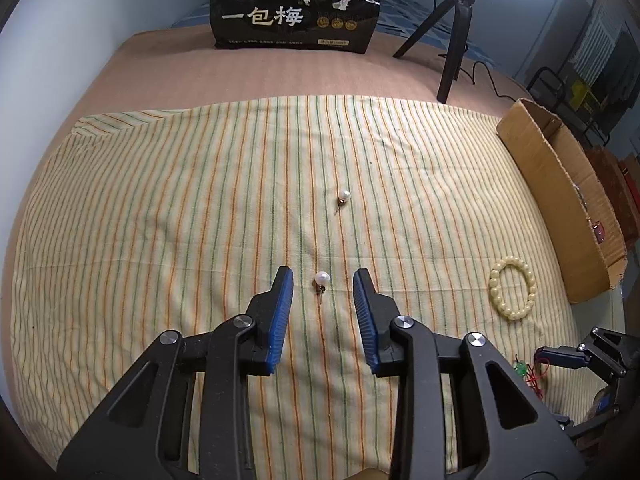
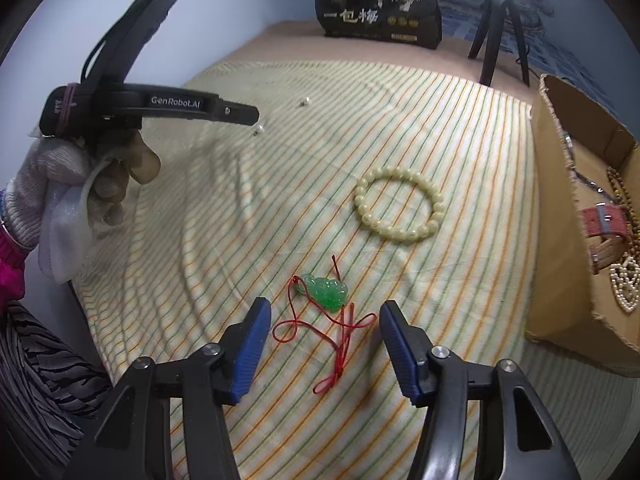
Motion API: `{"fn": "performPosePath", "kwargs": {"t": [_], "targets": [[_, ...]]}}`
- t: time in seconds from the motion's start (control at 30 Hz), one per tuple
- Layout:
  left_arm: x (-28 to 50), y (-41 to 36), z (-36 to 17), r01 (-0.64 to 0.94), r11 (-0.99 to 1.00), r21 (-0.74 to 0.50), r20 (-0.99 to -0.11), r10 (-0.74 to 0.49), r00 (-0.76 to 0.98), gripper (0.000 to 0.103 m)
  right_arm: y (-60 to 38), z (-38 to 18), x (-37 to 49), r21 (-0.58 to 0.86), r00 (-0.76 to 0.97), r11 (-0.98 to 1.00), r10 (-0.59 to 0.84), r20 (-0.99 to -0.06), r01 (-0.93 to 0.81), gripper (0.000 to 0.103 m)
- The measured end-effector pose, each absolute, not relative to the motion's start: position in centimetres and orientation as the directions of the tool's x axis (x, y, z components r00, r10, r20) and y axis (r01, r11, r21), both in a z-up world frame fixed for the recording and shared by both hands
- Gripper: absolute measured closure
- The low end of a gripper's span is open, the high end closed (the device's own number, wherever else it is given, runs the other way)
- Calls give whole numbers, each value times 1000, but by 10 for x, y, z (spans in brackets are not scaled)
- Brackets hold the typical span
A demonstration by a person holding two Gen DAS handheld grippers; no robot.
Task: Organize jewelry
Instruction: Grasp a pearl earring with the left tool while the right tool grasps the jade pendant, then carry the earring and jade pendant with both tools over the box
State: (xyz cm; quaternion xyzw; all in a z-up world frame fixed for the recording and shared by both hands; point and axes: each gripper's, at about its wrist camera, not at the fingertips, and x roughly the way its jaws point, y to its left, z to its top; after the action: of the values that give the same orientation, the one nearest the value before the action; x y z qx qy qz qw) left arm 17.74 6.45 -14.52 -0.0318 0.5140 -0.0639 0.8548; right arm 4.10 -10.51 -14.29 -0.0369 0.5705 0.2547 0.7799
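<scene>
On the striped cloth (image 1: 160,208) a pearl earring (image 1: 322,279) lies between the blue pads of my left gripper (image 1: 323,278), apart from both; the jaws stand open. A second pearl earring (image 1: 344,197) lies farther off. In the right wrist view my right gripper (image 2: 325,307) is open, with a green jade pendant (image 2: 326,291) on a red cord (image 2: 344,338) just ahead of and between its fingertips, untouched. A cream bead bracelet (image 2: 399,209) lies beyond, also seen as the bracelet (image 1: 513,289) in the left wrist view. The left gripper (image 2: 256,118) appears there too, held by a gloved hand (image 2: 60,184).
An open cardboard box (image 2: 560,216) at the right holds a watch strap (image 2: 604,224) and bead strings. A black snack bag (image 1: 296,4) and a black tripod (image 1: 456,40) under a ring light stand at the back of the bed. The cardboard box (image 1: 560,196) borders the cloth.
</scene>
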Motion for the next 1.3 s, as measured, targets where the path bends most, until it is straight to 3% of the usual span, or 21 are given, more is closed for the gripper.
{"fn": "performPosePath", "kwargs": {"t": [0.13, 0.43, 0.53, 0.73, 0.77, 0.93, 1.3], "targets": [[181, 62, -152, 87, 990, -109, -880, -136, 455, 73, -97, -146, 43, 220, 220, 866, 346, -912, -450, 45], [186, 63, -162, 94, 992, -85, -885, -119, 450, 76, -89, -150, 44, 170, 239, 869, 308, -921, -465, 55], [187, 61, -164, 100, 992, -81, -886, -118, 448, 82, -87, -151, 43, 143, 249, 865, 291, -924, -481, 59], [184, 56, -164, 118, 990, -72, -886, -118, 448, 96, -85, -149, 41, 122, 256, 864, 275, -927, -488, 75], [184, 56, -164, 119, 990, -73, -886, -119, 448, 96, -85, -148, 41, 123, 256, 864, 277, -926, -487, 83], [182, 60, -160, 106, 991, -84, -883, -123, 452, 96, -87, -145, 41, 149, 249, 864, 297, -922, -480, 88], [182, 81, -130, 51, 989, -138, -843, -144, 518, 96, -91, -129, 37, 178, 270, 859, 337, -902, -480, 89]]}}
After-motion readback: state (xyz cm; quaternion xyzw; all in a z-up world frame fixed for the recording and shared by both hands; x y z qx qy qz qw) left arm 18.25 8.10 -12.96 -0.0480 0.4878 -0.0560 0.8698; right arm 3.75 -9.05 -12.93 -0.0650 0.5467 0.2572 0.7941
